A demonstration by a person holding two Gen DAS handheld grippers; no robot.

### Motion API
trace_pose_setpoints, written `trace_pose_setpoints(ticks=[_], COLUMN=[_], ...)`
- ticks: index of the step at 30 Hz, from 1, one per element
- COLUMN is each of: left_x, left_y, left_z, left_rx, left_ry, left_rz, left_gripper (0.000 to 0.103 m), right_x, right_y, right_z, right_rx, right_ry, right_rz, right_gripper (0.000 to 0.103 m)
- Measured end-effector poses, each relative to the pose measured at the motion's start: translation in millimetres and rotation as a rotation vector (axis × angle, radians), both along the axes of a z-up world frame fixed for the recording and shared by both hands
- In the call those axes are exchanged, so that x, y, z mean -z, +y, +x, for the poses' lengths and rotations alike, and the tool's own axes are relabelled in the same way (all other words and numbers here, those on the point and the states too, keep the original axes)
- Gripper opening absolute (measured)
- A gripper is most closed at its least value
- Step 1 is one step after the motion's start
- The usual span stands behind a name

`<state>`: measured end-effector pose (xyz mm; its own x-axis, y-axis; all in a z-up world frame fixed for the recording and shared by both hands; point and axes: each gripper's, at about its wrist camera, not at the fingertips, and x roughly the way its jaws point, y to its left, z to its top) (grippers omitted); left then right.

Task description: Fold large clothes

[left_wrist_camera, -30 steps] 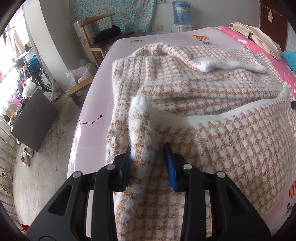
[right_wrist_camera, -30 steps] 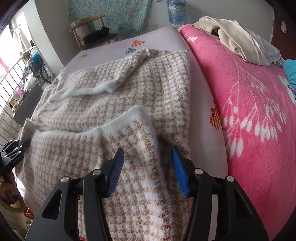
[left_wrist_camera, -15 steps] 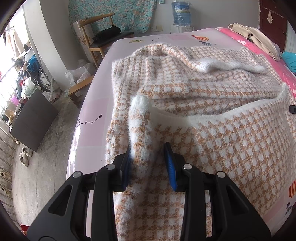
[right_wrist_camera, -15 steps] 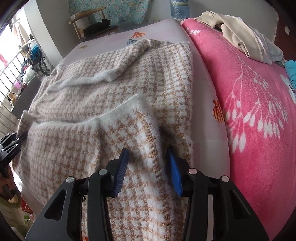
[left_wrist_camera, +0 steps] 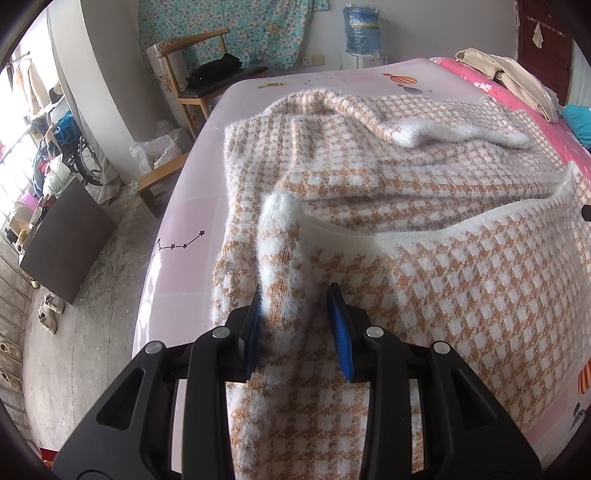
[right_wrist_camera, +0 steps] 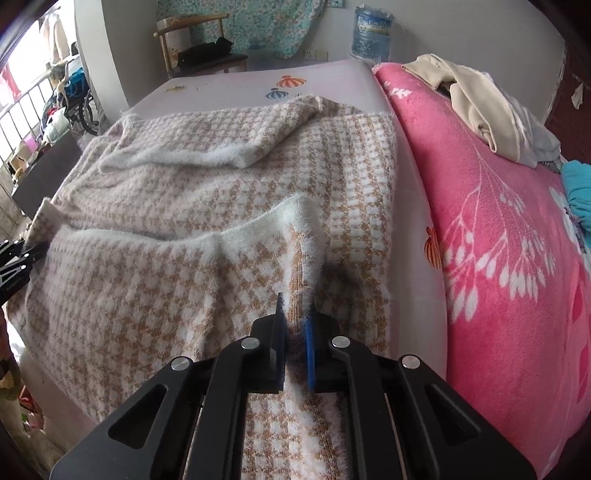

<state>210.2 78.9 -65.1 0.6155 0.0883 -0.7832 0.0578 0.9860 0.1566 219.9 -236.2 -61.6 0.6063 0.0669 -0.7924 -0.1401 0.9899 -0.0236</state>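
A lived-in home bedroom: a bed (left_wrist_camera: 192, 206) with a pale pink sheet fills the room. Beyond its far end stand a wooden chair (left_wrist_camera: 199, 74), a water jug (left_wrist_camera: 362, 31) and a floral cloth (left_wrist_camera: 221, 26) on the wall; shoes (left_wrist_camera: 48, 314) lie on the bare floor beside it.

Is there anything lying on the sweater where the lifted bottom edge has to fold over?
Only its own folded-in sleeve lies on the sweater ahead. Both the left gripper and right gripper already pinch the hem.
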Motion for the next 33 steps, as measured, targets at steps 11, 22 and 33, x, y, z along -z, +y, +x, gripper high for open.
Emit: trace_pose_setpoints(ticks=[11, 22, 33], left_x=[-35, -138, -169], left_y=[5, 9, 10], left_z=[-34, -62, 105], left_rx=[-0.011, 0.031, 0.059], left_ry=[-0.132, -0.347, -0.353], left_rz=[-0.018, -0.127, -0.073], left_gripper=[0.011, 0.008, 0.008], right_x=[-49, -128, -159], right_y=[4, 0, -18], right_z=[-62, -78, 95], right_rx=[0.002, -0.024, -0.006], right_ry=[-0.177, -0.389, -0.358], right_rz=[-0.002, 0.032, 0.103], right_gripper=[0.007, 0.007, 0.007])
